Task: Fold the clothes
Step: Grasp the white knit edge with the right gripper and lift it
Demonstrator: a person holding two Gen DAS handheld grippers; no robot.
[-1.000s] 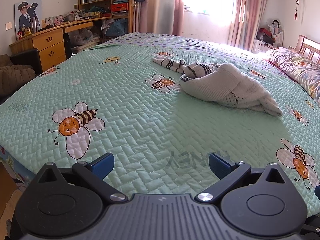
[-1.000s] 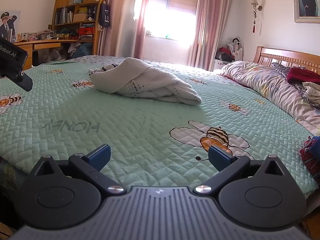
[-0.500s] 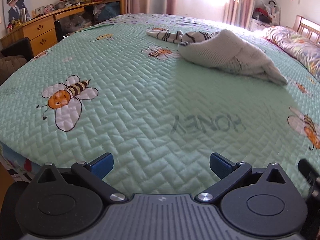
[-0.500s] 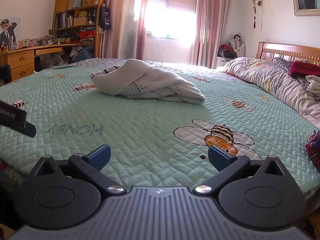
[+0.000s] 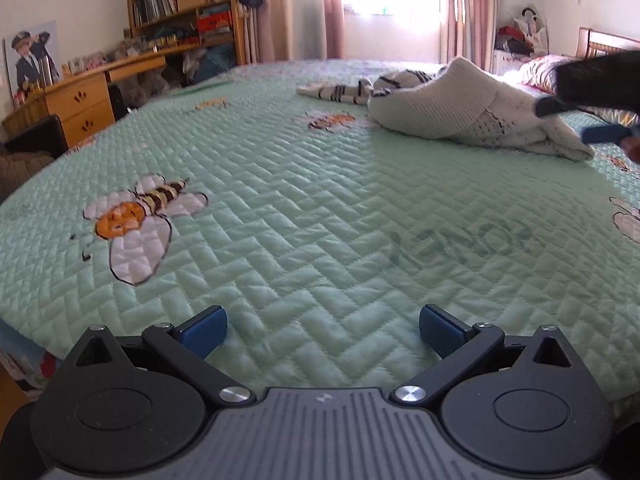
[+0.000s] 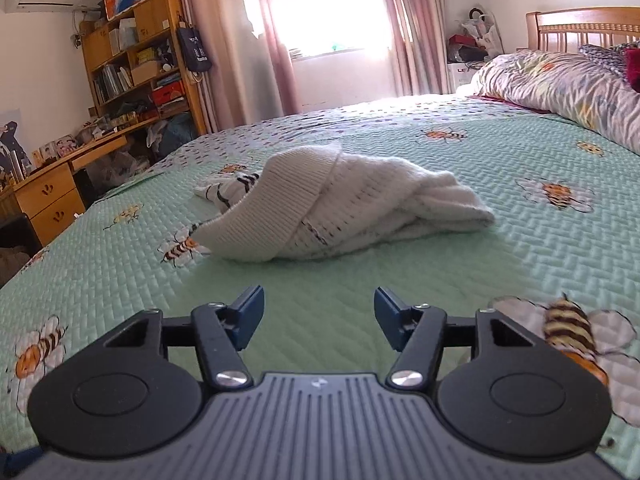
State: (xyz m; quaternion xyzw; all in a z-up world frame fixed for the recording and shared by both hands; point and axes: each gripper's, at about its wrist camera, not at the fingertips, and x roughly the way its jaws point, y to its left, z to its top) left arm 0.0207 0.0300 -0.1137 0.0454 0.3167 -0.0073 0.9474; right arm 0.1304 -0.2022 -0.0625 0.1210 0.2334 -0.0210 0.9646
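Observation:
A crumpled white knit sweater (image 6: 344, 208) with black-striped parts lies in a heap on the green bee-patterned quilt (image 6: 400, 280). In the left wrist view the same sweater (image 5: 452, 108) sits far ahead to the right. My right gripper (image 6: 319, 312) hovers just short of the heap; its jaws are closing with nothing between them. The right gripper also shows as a dark blurred shape with a blue pad (image 5: 604, 134) beside the sweater's right end. My left gripper (image 5: 323, 330) is open and empty, low over the quilt's near part.
A wooden desk (image 5: 80, 96) and bookshelf (image 6: 136, 68) stand at the left, beyond the bed's edge. A rumpled floral duvet (image 6: 560, 88) and more clothes lie at the right by the wooden headboard (image 6: 584, 24). Curtains frame a bright window behind.
My right gripper moved forward toward the sweater and rolled, its jaws narrowing. My left gripper sank lower over the quilt. The right gripper now appears at the right edge of the left wrist view.

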